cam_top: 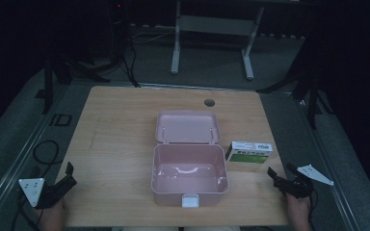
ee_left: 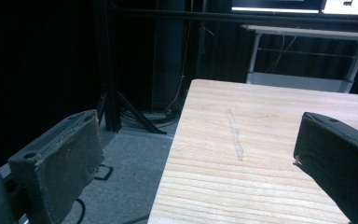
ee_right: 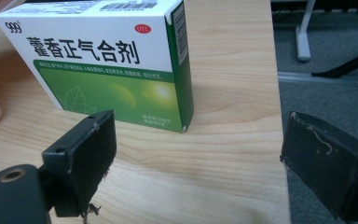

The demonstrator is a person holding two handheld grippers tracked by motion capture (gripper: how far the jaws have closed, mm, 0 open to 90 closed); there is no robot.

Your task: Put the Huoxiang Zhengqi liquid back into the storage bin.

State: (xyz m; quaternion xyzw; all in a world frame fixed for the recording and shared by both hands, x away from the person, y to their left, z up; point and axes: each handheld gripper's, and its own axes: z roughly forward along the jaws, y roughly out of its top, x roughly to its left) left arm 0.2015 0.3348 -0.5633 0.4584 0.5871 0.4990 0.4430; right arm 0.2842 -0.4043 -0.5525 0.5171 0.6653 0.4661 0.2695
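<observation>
A pink plastic box (cam_top: 189, 174) stands open at the table's middle front, its lid (cam_top: 187, 127) laid back and nothing inside. A white and green medicine carton (cam_top: 249, 154) lies just right of it, and fills the upper left of the right gripper view (ee_right: 107, 60). My right gripper (cam_top: 279, 177) is open near the table's right front corner, a little short of the carton, with its jaws wide apart (ee_right: 196, 163). My left gripper (cam_top: 68, 175) is open at the table's left front edge, its jaws straddling the edge (ee_left: 193, 158).
The wooden table (cam_top: 125, 125) has a round cable hole (cam_top: 209, 102) at the back. Dark stands and cables flank the table on the floor. A white desk frame (cam_top: 212, 38) stands behind.
</observation>
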